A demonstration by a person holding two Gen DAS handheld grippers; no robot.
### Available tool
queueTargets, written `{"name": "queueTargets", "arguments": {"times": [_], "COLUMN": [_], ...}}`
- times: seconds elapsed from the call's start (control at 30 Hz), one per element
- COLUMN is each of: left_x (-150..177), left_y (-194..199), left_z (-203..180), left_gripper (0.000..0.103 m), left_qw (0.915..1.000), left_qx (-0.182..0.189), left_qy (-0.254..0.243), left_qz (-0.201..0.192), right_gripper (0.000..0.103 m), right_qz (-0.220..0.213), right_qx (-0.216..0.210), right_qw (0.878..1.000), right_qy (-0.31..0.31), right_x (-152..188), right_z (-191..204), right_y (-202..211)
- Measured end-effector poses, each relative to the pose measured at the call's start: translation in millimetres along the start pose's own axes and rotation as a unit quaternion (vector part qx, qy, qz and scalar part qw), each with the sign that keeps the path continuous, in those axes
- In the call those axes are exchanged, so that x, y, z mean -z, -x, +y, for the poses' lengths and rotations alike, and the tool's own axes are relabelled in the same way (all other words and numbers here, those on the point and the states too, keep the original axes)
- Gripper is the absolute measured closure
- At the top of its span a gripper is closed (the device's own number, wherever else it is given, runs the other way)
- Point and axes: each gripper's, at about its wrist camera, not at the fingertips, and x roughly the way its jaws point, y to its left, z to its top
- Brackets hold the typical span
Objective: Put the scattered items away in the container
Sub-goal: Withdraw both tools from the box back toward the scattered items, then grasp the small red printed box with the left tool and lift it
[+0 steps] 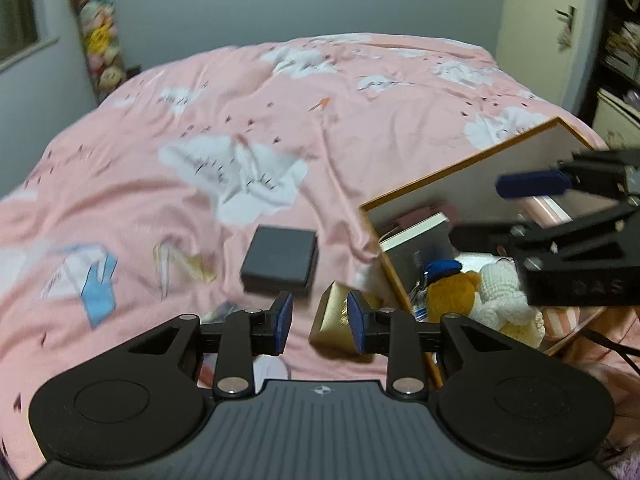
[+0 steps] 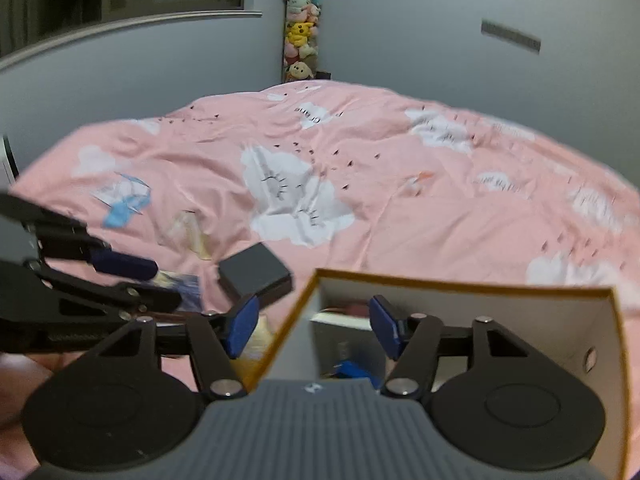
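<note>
A white cardboard container (image 1: 460, 164) (image 2: 460, 284) with an orange rim stands on the pink bedspread. It holds plush toys (image 1: 480, 292) and a white box (image 1: 416, 236). My right gripper (image 2: 314, 326) (image 1: 500, 210) hovers open over the container's near-left corner with nothing between its fingers. My left gripper (image 1: 320, 322) (image 2: 148, 284) is open just left of the container. A gold box (image 1: 332, 320) lies on the bed behind its right finger, not gripped. A dark grey box (image 1: 280, 260) (image 2: 256, 276) lies just beyond it.
A blue-and-white packet (image 1: 96, 280) (image 2: 124, 196) and a clear yellowish wrapper (image 1: 180, 264) (image 2: 188, 232) lie further left on the bed. Stacked plush toys (image 2: 300, 32) fill the far corner. A door (image 1: 560, 20) and shelves (image 1: 620, 40) stand to the right.
</note>
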Motion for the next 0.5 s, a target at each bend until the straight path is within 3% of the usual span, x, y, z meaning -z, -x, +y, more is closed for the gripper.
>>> {"name": "queueTargets", "arguments": {"times": [0.1,0.2,0.3,0.5], "left_x": [6.1,11.8,17.5,20.6], "left_y": [4.5,9.0,9.6,2.6], "left_z": [14.9,30.2,43.6,56.5], "left_gripper": [0.068,0.068,0.068,0.068], "left_qw": [0.9995,0.9985,0.9974,0.9967], "left_qx": [-0.009,-0.011,-0.009,-0.005], "left_qy": [0.029,0.052,0.069,0.072], "left_qz": [0.004,0.008,0.015,0.039], "right_gripper": [0.032,0.033,0.048,0.053], "right_qz": [0.015,0.03,0.048,0.074], "right_qx": [-0.022,-0.013,-0.01,-0.033], "right_qw": [0.999,0.999,0.998,0.997], "right_qy": [-0.035,-0.043,-0.029,-0.002], "right_x": [1.8,5.5,9.5,13.3], "right_z": [4.5,10.9,18.4,26.6], "right_y": [-4.2,-12.1,-20.7,-37.0]}}
